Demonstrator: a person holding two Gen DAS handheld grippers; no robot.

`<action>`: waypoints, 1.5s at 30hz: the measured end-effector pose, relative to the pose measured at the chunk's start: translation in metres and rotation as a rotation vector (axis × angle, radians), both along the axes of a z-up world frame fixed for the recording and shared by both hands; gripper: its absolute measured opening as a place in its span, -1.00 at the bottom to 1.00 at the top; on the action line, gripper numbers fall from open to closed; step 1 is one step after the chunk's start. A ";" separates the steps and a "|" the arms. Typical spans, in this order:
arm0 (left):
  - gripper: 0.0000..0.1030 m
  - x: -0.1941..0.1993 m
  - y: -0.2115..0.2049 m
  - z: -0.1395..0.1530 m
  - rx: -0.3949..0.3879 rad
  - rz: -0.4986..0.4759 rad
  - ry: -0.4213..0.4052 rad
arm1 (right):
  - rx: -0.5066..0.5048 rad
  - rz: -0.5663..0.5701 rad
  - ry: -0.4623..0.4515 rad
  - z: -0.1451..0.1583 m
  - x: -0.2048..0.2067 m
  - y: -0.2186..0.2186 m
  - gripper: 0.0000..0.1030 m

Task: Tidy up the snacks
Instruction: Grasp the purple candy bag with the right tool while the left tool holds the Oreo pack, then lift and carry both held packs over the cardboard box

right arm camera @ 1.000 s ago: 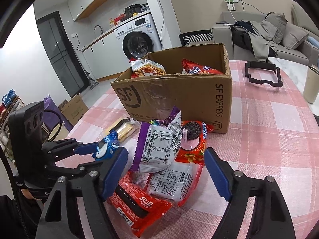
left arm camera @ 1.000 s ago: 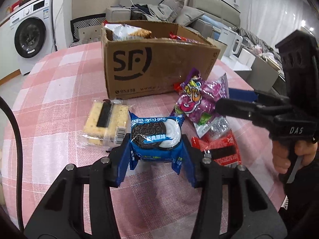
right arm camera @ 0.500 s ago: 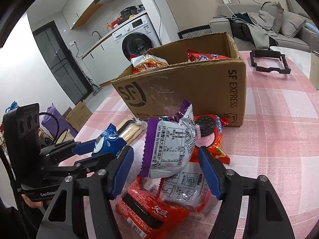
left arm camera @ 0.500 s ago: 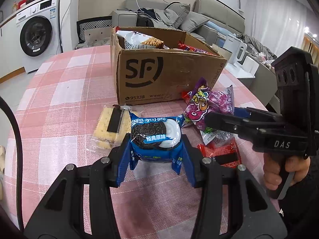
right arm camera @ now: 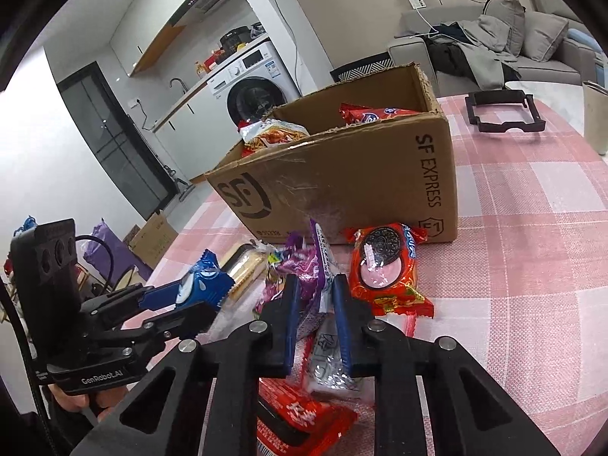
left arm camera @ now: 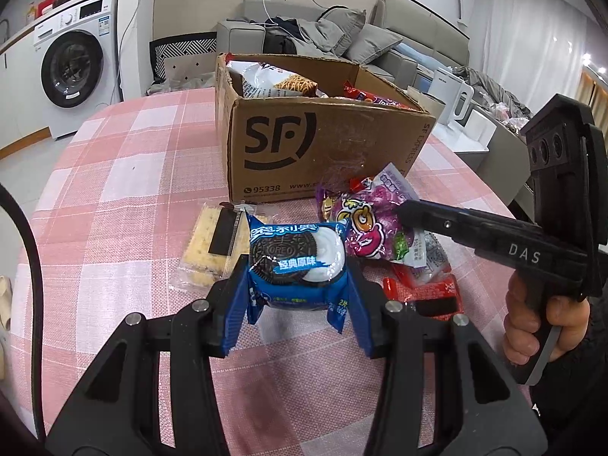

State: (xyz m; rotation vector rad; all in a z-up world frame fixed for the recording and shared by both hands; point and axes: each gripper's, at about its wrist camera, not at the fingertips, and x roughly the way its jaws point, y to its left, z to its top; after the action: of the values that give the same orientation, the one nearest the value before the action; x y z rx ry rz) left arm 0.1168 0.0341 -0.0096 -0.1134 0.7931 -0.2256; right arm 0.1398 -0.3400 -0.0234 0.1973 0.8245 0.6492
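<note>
My left gripper (left arm camera: 296, 300) is shut on a blue Oreo pack (left arm camera: 298, 262) and holds it above the pink checked tablecloth; it also shows in the right wrist view (right arm camera: 205, 287). My right gripper (right arm camera: 315, 323) is shut on a purple snack bag (right arm camera: 304, 273), which also shows in the left wrist view (left arm camera: 374, 230). The open SF cardboard box (left arm camera: 315, 152) stands just behind, with several snack bags inside. A cracker pack (left arm camera: 209, 243), a red Oreo pack (right arm camera: 383, 266) and a red bar pack (right arm camera: 300, 418) lie on the cloth.
A black frame (right arm camera: 503, 112) lies on the table at the back right, next to a pale container (right arm camera: 596, 114). A washing machine (left arm camera: 76, 64) and a sofa (left arm camera: 304, 38) stand beyond the table.
My right gripper has closed on the purple snack bag. My left gripper has risen a little with the blue Oreo pack, toward the box.
</note>
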 end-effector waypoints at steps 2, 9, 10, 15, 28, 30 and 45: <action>-0.15 0.001 0.000 -0.001 0.000 -0.002 0.001 | -0.009 0.002 -0.001 0.000 -0.001 0.000 -0.66; -0.15 0.001 0.002 0.000 0.007 0.006 0.002 | -0.015 0.031 0.041 -0.003 0.003 0.002 -0.48; -0.15 0.000 0.003 0.000 0.010 0.010 0.001 | -0.011 0.030 0.045 -0.004 0.003 0.002 -0.43; -0.15 -0.001 0.009 0.005 0.007 0.028 -0.011 | -0.010 0.041 0.039 -0.001 0.004 0.005 -0.23; -0.15 -0.004 0.022 0.011 -0.019 0.064 -0.018 | -0.055 0.060 0.120 -0.011 0.029 0.032 -0.13; -0.15 -0.004 0.023 0.012 -0.023 0.068 -0.020 | -0.060 0.054 0.104 -0.011 0.026 0.033 -0.18; -0.15 -0.017 0.020 0.040 -0.025 0.092 -0.089 | 0.064 0.034 -0.010 0.035 -0.008 -0.005 -0.31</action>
State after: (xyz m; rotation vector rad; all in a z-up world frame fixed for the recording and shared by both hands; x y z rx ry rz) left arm 0.1001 0.0536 0.0307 -0.1618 0.6948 -0.1529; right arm 0.1323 -0.3450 0.0121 0.2386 0.7995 0.7086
